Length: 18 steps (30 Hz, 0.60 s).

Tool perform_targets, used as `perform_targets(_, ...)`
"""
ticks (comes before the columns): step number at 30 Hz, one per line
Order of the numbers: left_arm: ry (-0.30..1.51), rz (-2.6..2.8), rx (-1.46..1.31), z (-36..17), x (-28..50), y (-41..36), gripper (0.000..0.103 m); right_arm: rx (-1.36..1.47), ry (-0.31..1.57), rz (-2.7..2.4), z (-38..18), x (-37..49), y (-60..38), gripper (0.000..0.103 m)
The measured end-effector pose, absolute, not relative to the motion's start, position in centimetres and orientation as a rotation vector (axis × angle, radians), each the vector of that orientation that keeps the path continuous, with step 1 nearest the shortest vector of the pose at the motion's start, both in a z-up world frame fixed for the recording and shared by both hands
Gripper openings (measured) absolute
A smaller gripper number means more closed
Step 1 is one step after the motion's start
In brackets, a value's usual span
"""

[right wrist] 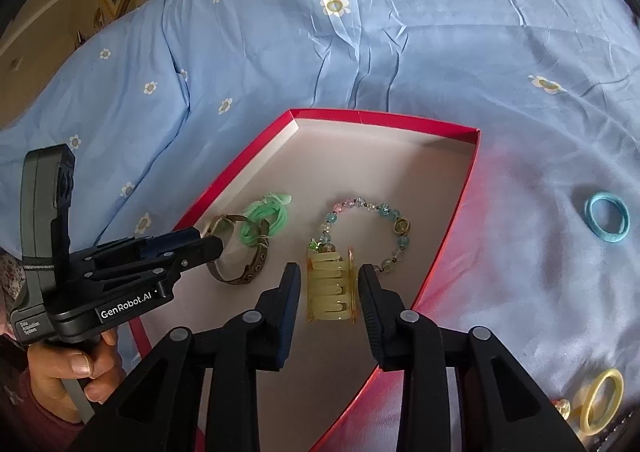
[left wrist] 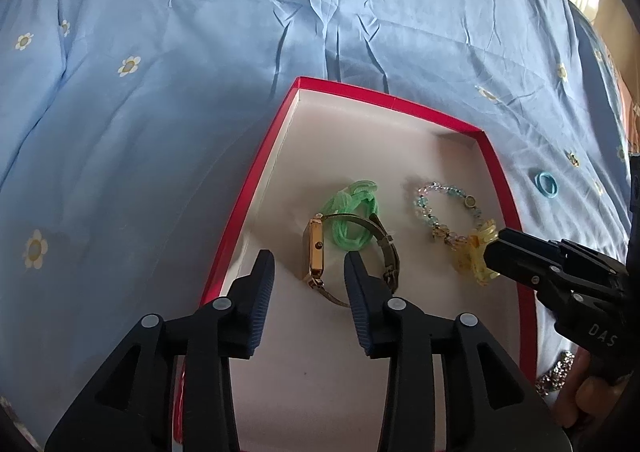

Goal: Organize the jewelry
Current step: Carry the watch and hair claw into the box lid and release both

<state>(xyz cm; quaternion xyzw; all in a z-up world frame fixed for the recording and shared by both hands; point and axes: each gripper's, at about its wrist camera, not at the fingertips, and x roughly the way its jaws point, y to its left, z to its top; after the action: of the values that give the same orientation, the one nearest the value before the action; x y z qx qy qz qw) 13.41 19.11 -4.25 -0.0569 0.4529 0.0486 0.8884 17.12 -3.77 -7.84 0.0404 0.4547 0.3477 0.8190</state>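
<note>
Hovering right gripper [right wrist: 329,284] over red box [right wrist: 456,236], you are keeping jaws apart, untouching, around yellow hair claw [right wrist: 331,286], long axis running away from you; left gripper [left wrist: 309,272] gaping beside gold watch [left wrist: 314,252].

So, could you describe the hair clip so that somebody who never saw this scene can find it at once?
Find the red box lying on the blue bedsheet. Four things lie inside; go to the near right part, beside the bead bracelet. The hair clip is the only clear yellow piece with comb-like teeth, and it lies between the right tongs.
</note>
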Motion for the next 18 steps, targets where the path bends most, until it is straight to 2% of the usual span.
perform_targets(3, 0.933, 0.097, -0.132, -3.8, 12.9, 18.9, 0.037, 0.091, 0.953, 0.742, -7.1, 16.7, -4.3, 0.035)
perform_targets(11, 0.912, 0.078, -0.155, -3.0, 11.4, 17.6, 0.043, 0.137, 0.914, 0.709, -5.1, 15.4, -7.1, 0.046)
perform_targets(18, 0.893, 0.038, -0.200, -2.3, 9.6, 15.7, 0.045, 0.188, 0.890, 0.665, -4.0, 13.9, -10.6, 0.048)
